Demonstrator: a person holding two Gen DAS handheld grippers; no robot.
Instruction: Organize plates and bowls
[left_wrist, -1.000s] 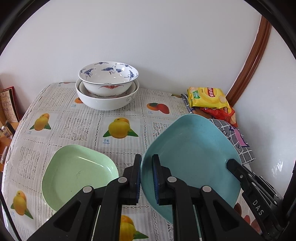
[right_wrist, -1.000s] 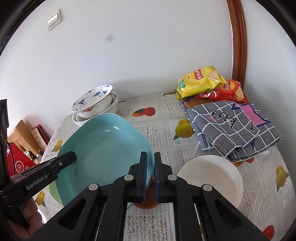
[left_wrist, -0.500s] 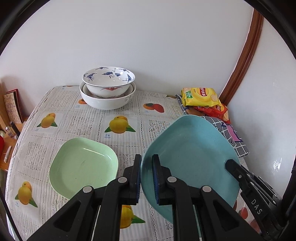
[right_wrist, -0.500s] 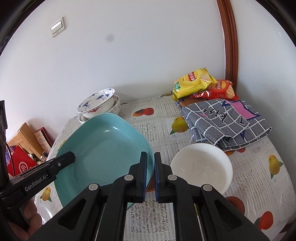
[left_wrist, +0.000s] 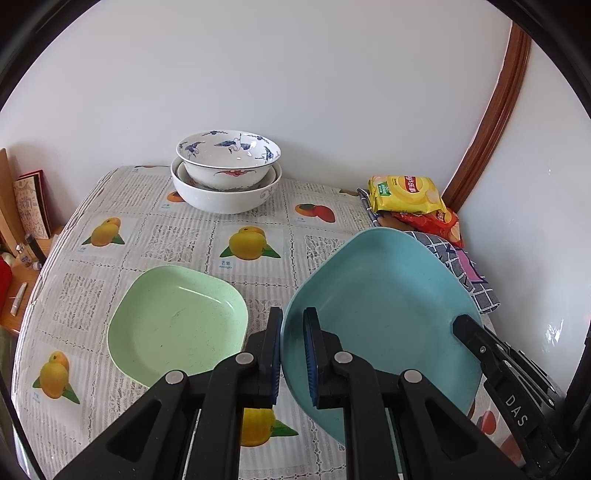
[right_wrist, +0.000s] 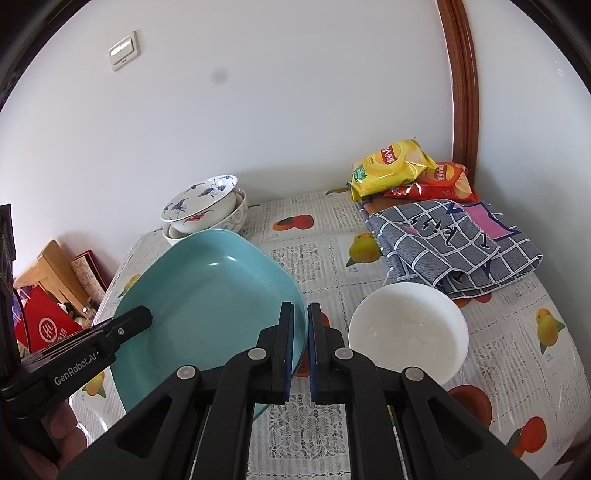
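1. The left gripper (left_wrist: 292, 354) and right gripper (right_wrist: 301, 350) each pinch an opposite rim of the blue plate (left_wrist: 384, 314), likely sharing its width.
2. The plate hangs tilted above the table (left_wrist: 155, 236), near its right edge.
3. A green plate (left_wrist: 173, 325) lies near the left edge, probably the stacking spot.
4. Stacked bowls (left_wrist: 226, 173) sit at the far edge; a white bowl (right_wrist: 408, 328) waits near the front.

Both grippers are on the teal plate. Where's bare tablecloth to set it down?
Free: the strip between the light green square plate and the stacked white bowls. Crowded: the right side, with the plain white bowl, checked grey cloth and crisp bags.
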